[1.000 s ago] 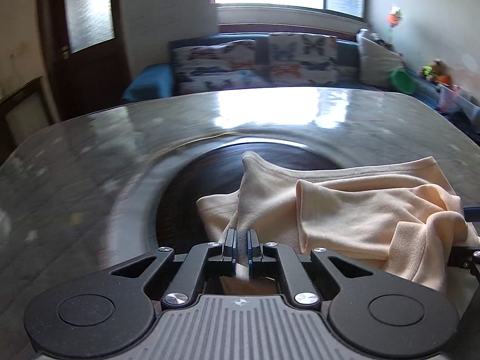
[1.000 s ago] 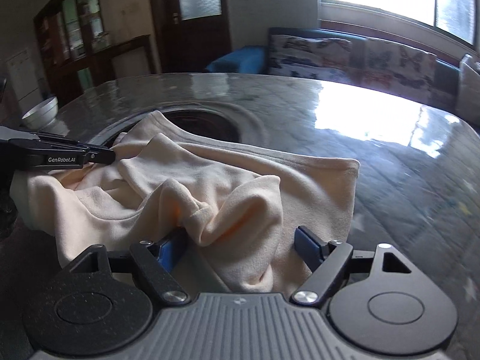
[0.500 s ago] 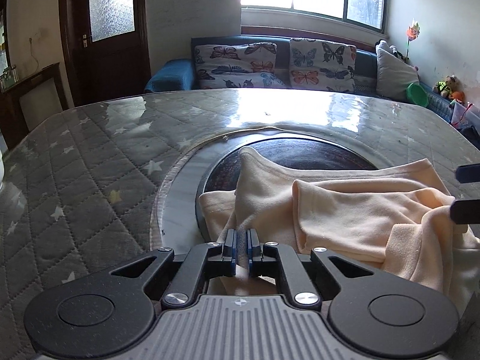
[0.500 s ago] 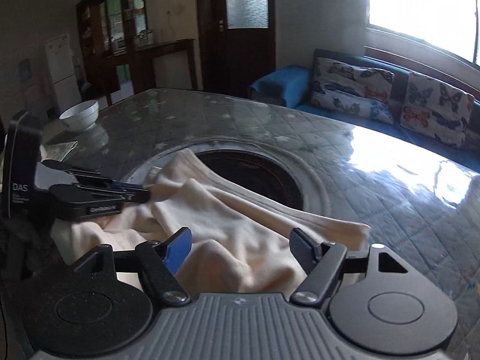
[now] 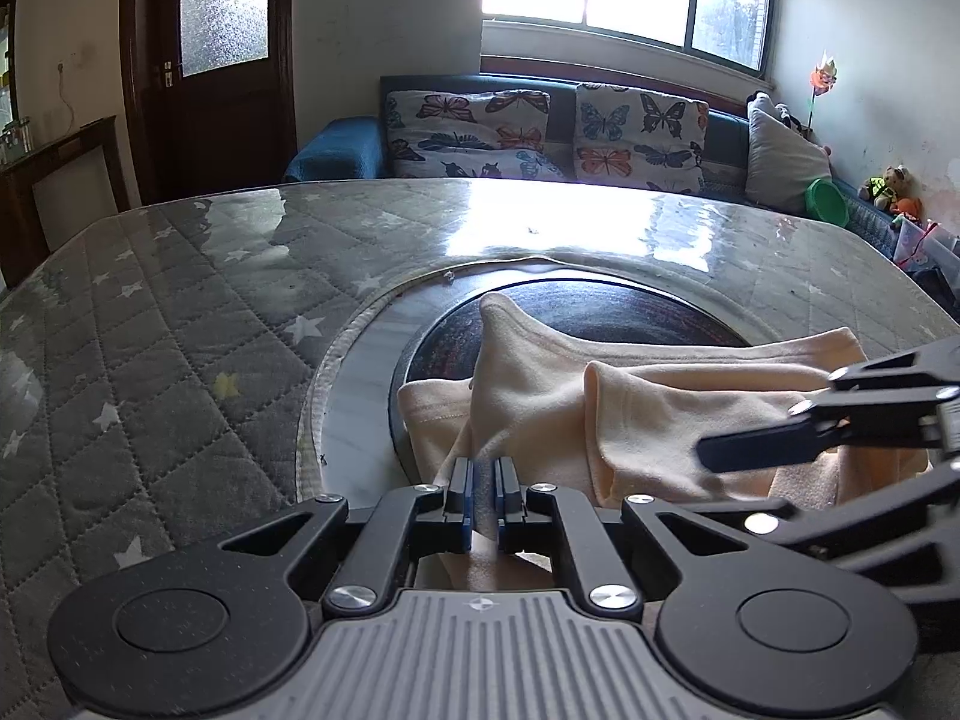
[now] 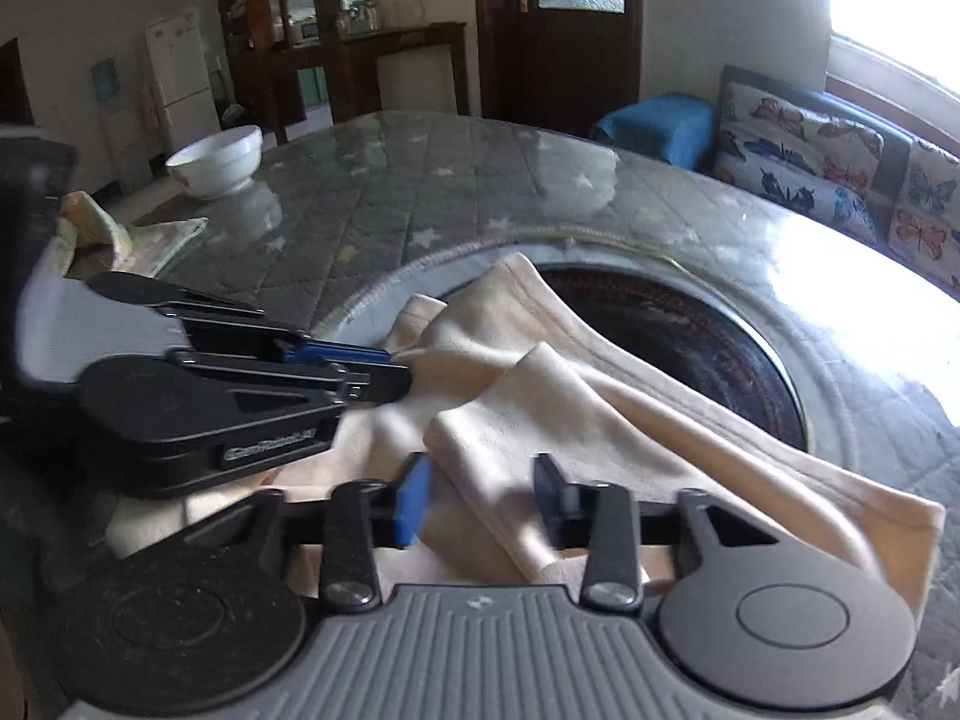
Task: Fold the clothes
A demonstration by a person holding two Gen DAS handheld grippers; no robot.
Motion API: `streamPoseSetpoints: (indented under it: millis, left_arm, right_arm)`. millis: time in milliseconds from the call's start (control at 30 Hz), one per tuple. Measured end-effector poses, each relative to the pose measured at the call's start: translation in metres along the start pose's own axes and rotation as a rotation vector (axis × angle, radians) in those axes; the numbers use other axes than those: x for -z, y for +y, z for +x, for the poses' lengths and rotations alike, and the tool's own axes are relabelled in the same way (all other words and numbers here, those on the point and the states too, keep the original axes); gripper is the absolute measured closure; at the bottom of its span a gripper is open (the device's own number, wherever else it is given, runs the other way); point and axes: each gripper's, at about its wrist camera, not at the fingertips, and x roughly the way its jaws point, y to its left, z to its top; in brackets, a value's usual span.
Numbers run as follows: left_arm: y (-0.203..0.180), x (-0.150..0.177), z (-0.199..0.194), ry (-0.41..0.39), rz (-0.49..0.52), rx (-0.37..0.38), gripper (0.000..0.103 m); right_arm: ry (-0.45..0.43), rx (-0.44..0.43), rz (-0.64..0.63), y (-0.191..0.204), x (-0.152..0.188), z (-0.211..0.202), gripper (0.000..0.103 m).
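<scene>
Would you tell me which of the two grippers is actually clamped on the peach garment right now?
The left gripper: its jaws are pinched shut on the peach garment. The right gripper stands open, with a fold of cloth between its fingers, not clamped.

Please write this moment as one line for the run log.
task: fold clothes | left claw: shut on peach garment | right claw: open, a fold between its fingers | garment: crumpled on table

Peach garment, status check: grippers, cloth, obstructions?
Left gripper shut on peach garment. Right gripper open, a fold between its fingers. Garment rumpled over dark round inset. White bowl far off, nothing blocking.
</scene>
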Motion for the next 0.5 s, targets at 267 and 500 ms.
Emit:
streamPoseSetpoints:
  millis: [267,500]
  left_arm:
    - [0.0,0.0,0.0,0.001,-0.003,-0.003,0.093]
    - [-0.005,-0.007,-0.003,0.014,0.022,-0.016,0.089]
  right_arm:
    - [-0.106,0.103,0.076,-0.031,0.0,-0.033,0.099]
    - [-0.213,0.203,0.154,-0.065,0.008,-0.091,0.099]
